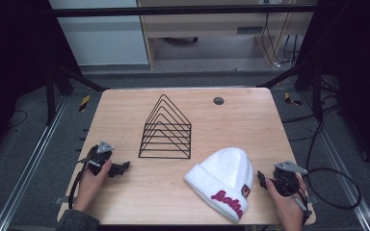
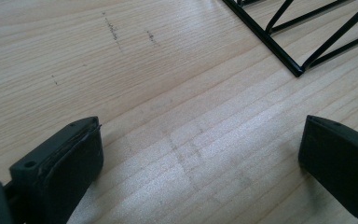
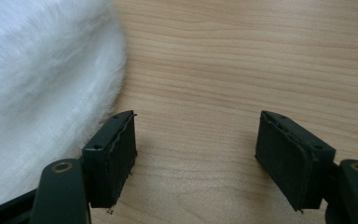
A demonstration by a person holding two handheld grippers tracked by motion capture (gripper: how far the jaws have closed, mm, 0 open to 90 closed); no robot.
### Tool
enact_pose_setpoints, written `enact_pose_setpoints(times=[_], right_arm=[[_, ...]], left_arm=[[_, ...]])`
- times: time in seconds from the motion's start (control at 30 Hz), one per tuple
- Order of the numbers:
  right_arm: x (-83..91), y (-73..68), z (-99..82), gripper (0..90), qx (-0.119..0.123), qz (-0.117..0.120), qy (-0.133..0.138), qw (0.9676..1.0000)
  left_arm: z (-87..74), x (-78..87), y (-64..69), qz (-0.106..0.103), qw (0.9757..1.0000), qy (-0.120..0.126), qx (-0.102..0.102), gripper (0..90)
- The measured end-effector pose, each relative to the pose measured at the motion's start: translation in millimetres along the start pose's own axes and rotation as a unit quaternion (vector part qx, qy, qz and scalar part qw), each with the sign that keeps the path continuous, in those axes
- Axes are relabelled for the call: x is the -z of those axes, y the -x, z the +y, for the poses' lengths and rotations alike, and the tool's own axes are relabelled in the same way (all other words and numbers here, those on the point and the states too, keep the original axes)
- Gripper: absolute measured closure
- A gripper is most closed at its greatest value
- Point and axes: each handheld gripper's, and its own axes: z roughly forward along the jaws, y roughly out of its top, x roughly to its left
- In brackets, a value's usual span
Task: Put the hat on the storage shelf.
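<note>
A white knitted hat point(image 1: 223, 181) with red lettering on its cuff lies on the wooden table point(image 1: 125, 120) at the front right. Its fuzzy side point(image 3: 37, 84) reaches the left jaw in the right gripper view. My right gripper point(image 1: 261, 178) rests just right of the hat, open, with bare wood between its jaws point(image 3: 196, 140). A black wire rack point(image 1: 166, 130) of nested triangles stands mid-table; one corner point(image 2: 298, 70) of it appears in the left gripper view. My left gripper point(image 1: 123, 167) lies at the front left, open wide over bare wood point(image 2: 200, 154).
A small dark round disc point(image 1: 218, 100) sits near the table's far right. Cables point(image 1: 332, 187) trail off the right side of the table. Bare wood stretches between the rack and the front edge.
</note>
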Motion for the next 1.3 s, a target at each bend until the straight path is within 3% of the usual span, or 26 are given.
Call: enact_pose_setpoints(times=[0.37, 0.47, 0.7, 0.9, 1.17, 1.2, 1.3], right_arm=[[-0.2, -1.1, 0.1, 28.1, -0.004, -0.007, 0.001, 1.0], [-0.5, -0.9, 1.1, 25.4, -0.002, 0.001, -0.004, 1.0], [3.3, 0.6, 20.7, 21.2, 0.02, -0.002, -0.023, 0.9995], [7.6, 1.1, 53.1, 27.4, 0.047, 0.016, -0.055, 0.9973], [0.5, -19.2, 87.0, 38.5, 0.079, 0.066, -0.089, 0.9907], [-3.1, -24.3, 92.0, 39.3, 0.077, 0.083, -0.094, 0.9891], [-7.9, -29.3, 95.5, 39.3, 0.082, 0.089, -0.1, 0.9876]], left_arm=[[0.0, 0.1, 0.0, 0.0, 1.0, 0.0, 0.0, 0.0], [0.0, 0.1, -0.1, 0.0, 1.0, 0.0, 0.0, 0.0], [-0.1, 0.2, 0.0, 0.0, 1.0, 0.0, -0.001, 0.0], [-0.1, 0.2, 0.0, 0.0, 1.0, 0.0, 0.0, 0.0], [-0.1, 0.3, -0.1, 0.0, 1.0, -0.001, -0.001, 0.0], [-0.1, 0.3, -0.2, 0.0, 1.0, -0.001, -0.001, 0.0], [-0.1, 0.3, -0.1, 0.0, 1.0, -0.001, -0.001, 0.0]])
